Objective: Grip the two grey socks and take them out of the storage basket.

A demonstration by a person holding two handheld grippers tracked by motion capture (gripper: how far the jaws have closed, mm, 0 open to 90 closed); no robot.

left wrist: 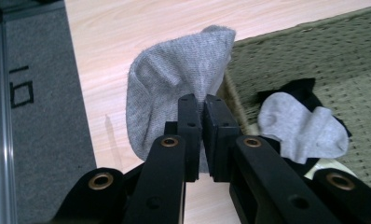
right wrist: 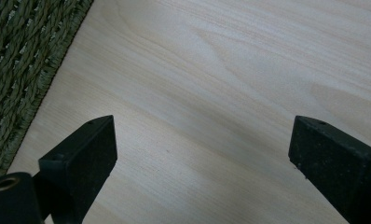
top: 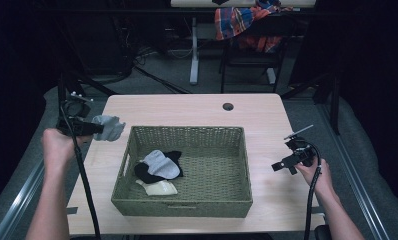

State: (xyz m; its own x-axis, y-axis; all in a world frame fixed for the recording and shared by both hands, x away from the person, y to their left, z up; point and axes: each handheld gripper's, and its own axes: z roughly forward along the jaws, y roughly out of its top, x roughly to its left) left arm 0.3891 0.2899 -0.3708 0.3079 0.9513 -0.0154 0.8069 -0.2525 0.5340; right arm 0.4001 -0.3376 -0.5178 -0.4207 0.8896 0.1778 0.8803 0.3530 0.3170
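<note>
Your left gripper [top: 98, 129] is pinching a grey sock [top: 110, 127] by one fold, jaws pressed together on the fabric, and the sock hangs over the bare table [top: 187, 107] just outside the left wall of the woven basket [top: 187, 205]. In the left gripper view the bulk of the grey sock [left wrist: 174, 88] droops beyond the pads, so only a thin bit of cloth seems to be caught. That is the main risk: if you swing the hand sharply, the knit could slide out and drop on the table, or over its left edge onto the floor. A second risk is the basket rim; the sock hangs right beside it, and a low pass could snag the fabric on the weave or nudge the basket.

Inside the basket, near its left end, lie another grey sock [top: 161, 164], a black sock [top: 146, 174] partly under it and a cream sock [top: 159, 188] at the front; all three overlap, so reaching in for one may lift a neighbour too.

Your left forearm comes up along the table's left edge, hand raised, gripper pointing right toward the basket. Your right gripper [top: 283, 166] is held low over the table right of the basket, pointing left at it, jaws spread wide with nothing between them, as the right gripper view confirms.
</note>
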